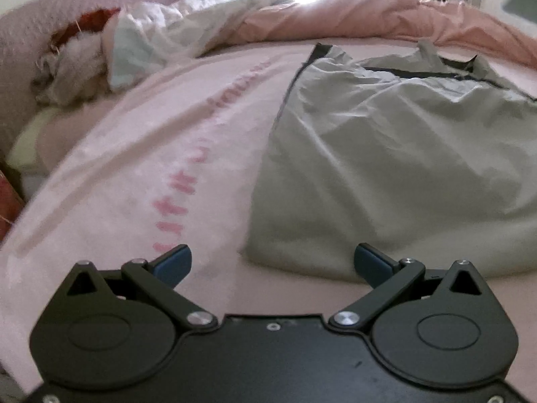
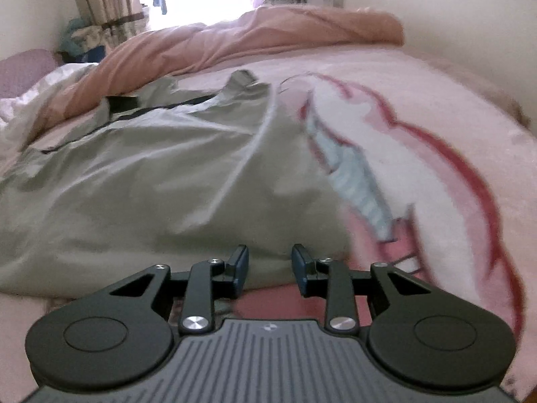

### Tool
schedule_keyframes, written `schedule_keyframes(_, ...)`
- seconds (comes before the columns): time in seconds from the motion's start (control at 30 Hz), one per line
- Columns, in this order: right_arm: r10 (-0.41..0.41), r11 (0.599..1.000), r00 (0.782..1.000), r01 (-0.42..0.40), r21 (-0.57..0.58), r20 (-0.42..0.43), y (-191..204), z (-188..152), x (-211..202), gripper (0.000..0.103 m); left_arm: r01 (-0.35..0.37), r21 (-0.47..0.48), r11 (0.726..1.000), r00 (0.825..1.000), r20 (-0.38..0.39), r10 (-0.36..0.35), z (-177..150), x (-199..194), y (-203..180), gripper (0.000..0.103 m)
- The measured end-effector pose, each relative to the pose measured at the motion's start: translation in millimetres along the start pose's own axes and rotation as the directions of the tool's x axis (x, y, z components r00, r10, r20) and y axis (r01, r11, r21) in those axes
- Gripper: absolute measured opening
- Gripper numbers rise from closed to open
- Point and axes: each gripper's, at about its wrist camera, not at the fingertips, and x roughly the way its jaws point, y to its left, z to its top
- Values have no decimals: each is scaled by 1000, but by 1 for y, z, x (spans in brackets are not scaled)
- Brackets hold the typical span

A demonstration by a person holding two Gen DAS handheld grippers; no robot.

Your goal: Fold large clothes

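A large pale grey garment (image 1: 386,168) with dark trim lies crumpled on the pink bed, its collar end toward the far side. In the left wrist view it fills the right half, and its near left corner sits just beyond my left gripper (image 1: 272,262), which stands wide open with nothing between its blue pads. In the right wrist view the same garment (image 2: 151,174) covers the left and middle. My right gripper (image 2: 270,265) hovers at its near hem, jaws partly apart, with grey cloth visible in the gap and the pads not pressing on it.
A pink blanket (image 2: 436,134) with a red and white print covers the bed. A salmon duvet (image 2: 268,33) and white bedding (image 1: 174,27) are heaped along the far side. A red and white bundle (image 1: 77,53) lies far left. Curtains (image 2: 107,0) flank a bright window.
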Motion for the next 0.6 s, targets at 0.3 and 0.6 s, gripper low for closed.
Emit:
schedule_keyframes(0.3, -67, 984, 997, 60, 168, 37, -51, 4, -10, 37, -12, -45, 999, 1000, -10, 12, 8, -9, 17, 103)
schedule_keyframes(0.6, 236, 971, 956, -237, -16, 172, 82, 63, 4, 37, 224, 35, 974, 934, 278, -225, 75, -34, -77, 103)
